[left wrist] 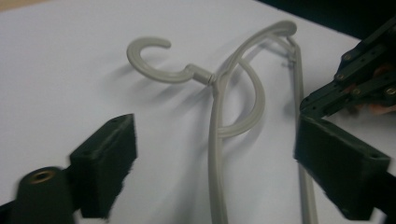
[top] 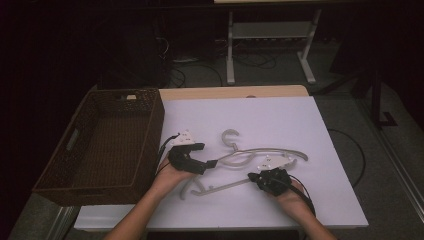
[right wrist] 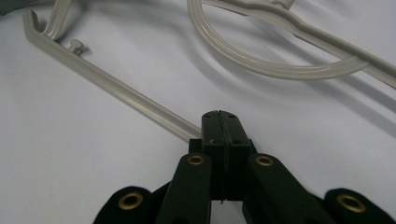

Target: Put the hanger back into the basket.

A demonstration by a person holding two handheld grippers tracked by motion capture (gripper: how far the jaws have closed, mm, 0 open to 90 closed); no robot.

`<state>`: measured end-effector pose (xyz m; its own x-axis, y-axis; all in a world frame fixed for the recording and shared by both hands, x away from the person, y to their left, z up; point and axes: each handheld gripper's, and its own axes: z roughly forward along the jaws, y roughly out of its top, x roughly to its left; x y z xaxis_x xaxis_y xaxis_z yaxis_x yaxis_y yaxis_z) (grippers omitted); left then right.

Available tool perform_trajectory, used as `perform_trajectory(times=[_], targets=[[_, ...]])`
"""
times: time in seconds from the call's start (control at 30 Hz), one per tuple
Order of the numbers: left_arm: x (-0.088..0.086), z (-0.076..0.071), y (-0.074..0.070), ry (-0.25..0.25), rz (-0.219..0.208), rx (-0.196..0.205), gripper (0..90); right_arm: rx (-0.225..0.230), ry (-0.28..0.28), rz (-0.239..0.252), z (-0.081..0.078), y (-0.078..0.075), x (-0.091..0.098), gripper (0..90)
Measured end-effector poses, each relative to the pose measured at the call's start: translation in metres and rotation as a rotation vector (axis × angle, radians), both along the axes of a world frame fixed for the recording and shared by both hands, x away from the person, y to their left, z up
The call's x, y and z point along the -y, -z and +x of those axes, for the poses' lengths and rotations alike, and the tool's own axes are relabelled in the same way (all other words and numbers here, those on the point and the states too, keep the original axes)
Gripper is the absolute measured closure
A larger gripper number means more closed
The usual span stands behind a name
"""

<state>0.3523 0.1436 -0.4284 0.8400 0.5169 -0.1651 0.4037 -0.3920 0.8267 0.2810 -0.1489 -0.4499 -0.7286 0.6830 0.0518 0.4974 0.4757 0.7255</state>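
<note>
I see the hanger (top: 260, 155) lying mid-frame on the table (top: 280, 115), the basket (top: 150, 130) at its left, my two grippers on the hanger's lower side.

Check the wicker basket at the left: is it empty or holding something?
Nearly empty. The high view shows the wicker basket with a bare dark floor, apart from one small pale item at its far wall; what that is, cannot tell.

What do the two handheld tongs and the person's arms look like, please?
Both the left tongs and the right tongs are black, with blocky jaw pads, brass-coloured pivot rivets, a pale three-cornered top plate and a trailing black cable. The forearms are bare, no sleeves.
</note>
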Motion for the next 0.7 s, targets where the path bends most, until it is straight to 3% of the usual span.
perform_trajectory(times=[0.2,0.23,0.4,0.53,0.7], targets=[[0.012,0.005,0.008,0.01,0.089,-0.02,19.0,0.002,0.0,0.002,0.0,0.0,0.0,89.6],[0.015,0.006,0.012,0.025,0.12,-0.029,25.3,0.002,0.0,0.004,0.0,0.0,0.0,89.6],[0.022,0.006,0.015,0.045,0.17,-0.026,34.0,0.007,-0.004,0.002,0.0,0.001,0.0,89.6],[0.025,0.008,0.017,0.054,0.185,-0.03,46.6,0.01,-0.006,0.001,0.0,0.001,0.0,89.6],[0.03,0.007,0.018,0.076,0.232,-0.017,53.5,0.008,-0.006,0.003,0.0,0.001,0.001,89.7]])
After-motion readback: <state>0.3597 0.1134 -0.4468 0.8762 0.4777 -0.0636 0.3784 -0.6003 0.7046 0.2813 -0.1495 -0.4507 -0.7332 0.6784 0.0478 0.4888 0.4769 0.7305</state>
